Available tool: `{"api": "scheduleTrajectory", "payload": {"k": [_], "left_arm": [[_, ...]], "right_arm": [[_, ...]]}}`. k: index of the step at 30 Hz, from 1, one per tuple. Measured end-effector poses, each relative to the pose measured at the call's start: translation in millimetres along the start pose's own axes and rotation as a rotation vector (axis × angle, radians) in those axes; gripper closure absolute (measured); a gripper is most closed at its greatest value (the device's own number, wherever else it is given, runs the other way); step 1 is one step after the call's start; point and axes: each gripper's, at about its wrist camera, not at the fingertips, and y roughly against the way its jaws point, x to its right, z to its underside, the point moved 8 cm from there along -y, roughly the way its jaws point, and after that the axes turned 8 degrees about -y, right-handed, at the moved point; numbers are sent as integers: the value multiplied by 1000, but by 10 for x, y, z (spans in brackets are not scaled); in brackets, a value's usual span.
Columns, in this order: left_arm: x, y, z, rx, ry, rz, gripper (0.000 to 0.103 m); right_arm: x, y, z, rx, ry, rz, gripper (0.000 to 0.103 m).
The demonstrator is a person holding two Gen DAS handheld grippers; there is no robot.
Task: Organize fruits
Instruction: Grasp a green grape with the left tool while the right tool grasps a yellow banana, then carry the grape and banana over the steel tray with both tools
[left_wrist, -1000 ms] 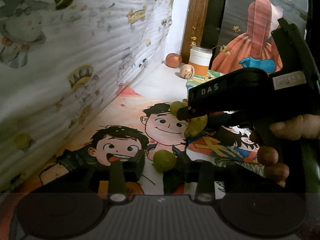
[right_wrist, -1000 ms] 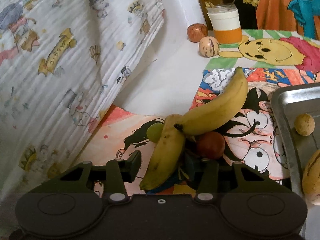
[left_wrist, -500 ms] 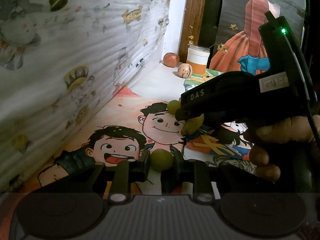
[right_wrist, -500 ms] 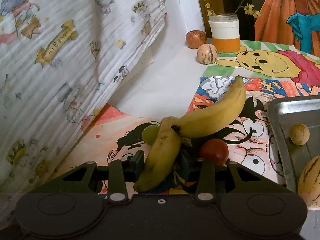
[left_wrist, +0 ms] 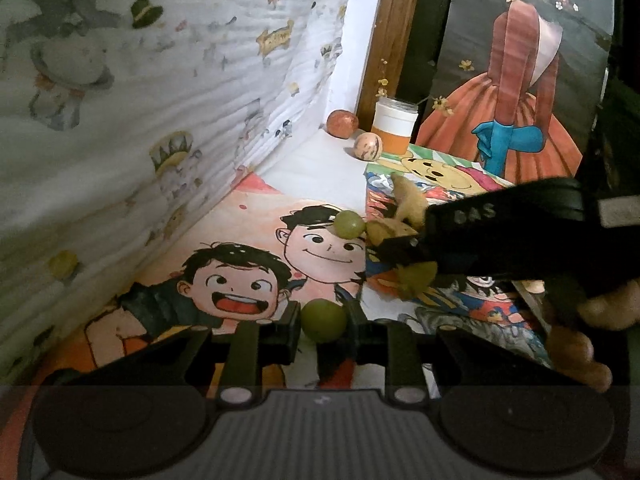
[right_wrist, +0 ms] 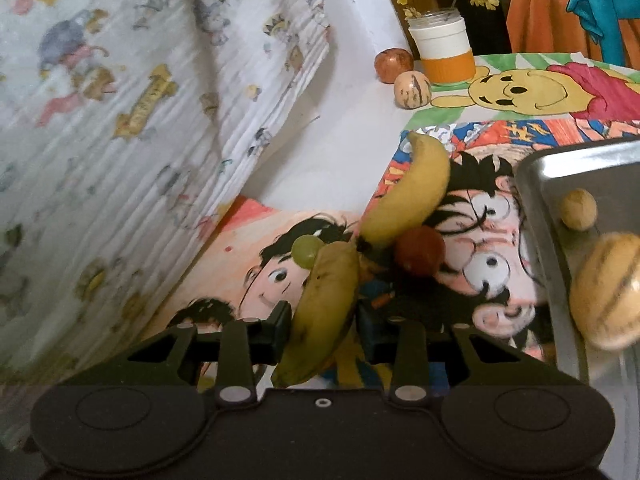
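My left gripper point(left_wrist: 323, 320) is shut on a green grape point(left_wrist: 323, 321), low over the cartoon mat. A second green grape point(left_wrist: 349, 224) lies further ahead on the mat, also in the right wrist view point(right_wrist: 307, 251). My right gripper point(right_wrist: 322, 326) is shut on a pair of joined bananas point(right_wrist: 328, 308), lifted off the mat; the other banana point(right_wrist: 412, 196) sticks up and away. The right gripper body point(left_wrist: 500, 236) crosses the left wrist view at right. A red tomato point(right_wrist: 420, 256) lies just past the bananas.
A metal tray point(right_wrist: 536, 216) at right holds a small round nut-like fruit point(right_wrist: 578, 209) and a striped yellow melon point(right_wrist: 608, 288). At the back stand a white-and-orange jar point(right_wrist: 442, 50), a red apple point(right_wrist: 393, 65) and a striped round fruit point(right_wrist: 412, 90). A patterned cloth wall point(right_wrist: 140, 120) rises at left.
My left gripper closed on the green grape. My right gripper closed on the bananas and raised them, tilting them more upright. The tray looms closer at right.
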Motion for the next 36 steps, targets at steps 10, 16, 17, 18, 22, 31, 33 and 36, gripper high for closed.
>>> {"api": "scheduleTrajectory", "payload": {"k": [10, 16, 17, 18, 22, 31, 33, 36], "left_arm": [[133, 296, 99, -4, 17, -14, 76], [264, 466, 105, 1, 8, -16, 76], [292, 486, 105, 2, 4, -16, 76], [323, 509, 104, 3, 0, -17, 76], [432, 576, 115, 3, -15, -20, 76], [500, 610, 180, -16, -17, -26, 76], [480, 596, 207, -24, -11, -30, 76], [440, 579, 251, -35, 3, -34, 76]], "right_arm": [[85, 560, 373, -6, -1, -77, 67], [187, 879, 505, 28, -22, -105, 68], [212, 895, 519, 29, -27, -105, 68], [235, 915, 542, 28, -31, -104, 68], [315, 990, 617, 22, -39, -105, 68], [423, 1020, 730, 1, -42, -96, 68], [432, 1004, 763, -4, -26, -82, 69], [413, 980, 780, 1, 6, -60, 69]]}}
